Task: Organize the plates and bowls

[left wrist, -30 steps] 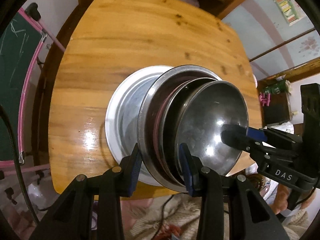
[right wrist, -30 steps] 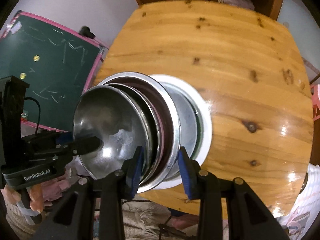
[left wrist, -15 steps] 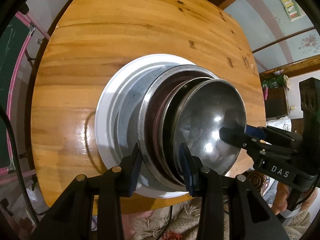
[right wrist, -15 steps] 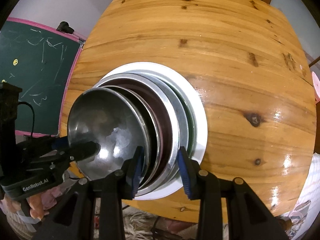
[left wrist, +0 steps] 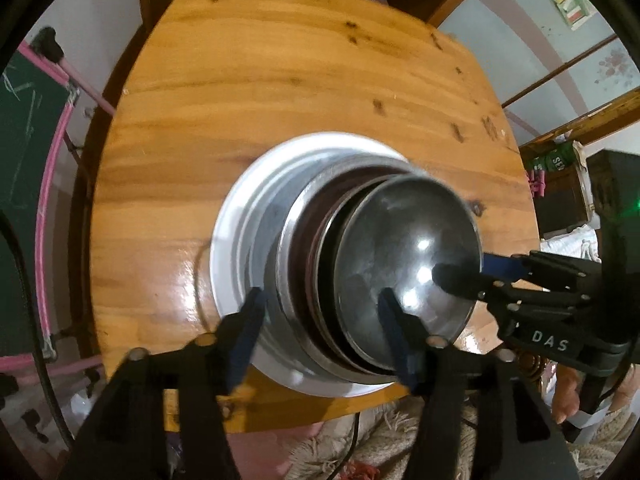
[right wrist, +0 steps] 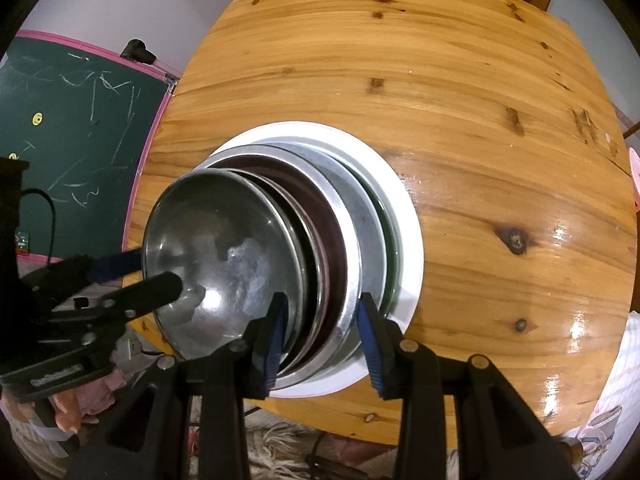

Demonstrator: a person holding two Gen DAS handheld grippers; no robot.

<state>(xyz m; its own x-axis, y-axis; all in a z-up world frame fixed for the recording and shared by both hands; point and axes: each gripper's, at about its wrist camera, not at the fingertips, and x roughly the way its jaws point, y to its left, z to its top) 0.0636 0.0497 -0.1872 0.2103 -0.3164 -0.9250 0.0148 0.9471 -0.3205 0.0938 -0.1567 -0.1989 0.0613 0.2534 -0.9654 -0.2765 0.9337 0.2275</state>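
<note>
Wooden table (right wrist: 480, 128) fills both views; nested stack sits on it lower centre: white plate (right wrist: 412, 240) at the bottom, steel dishes, steel bowl (left wrist: 404, 264) on top. Left gripper (left wrist: 320, 332) has just been opening, its fingers now spread clear of the stack rims between them. Right gripper (right wrist: 320, 332) pinches the rims at the stack's edge. I'd release right too, then lift straight up so nothing drags the bowl off-centre.
</note>
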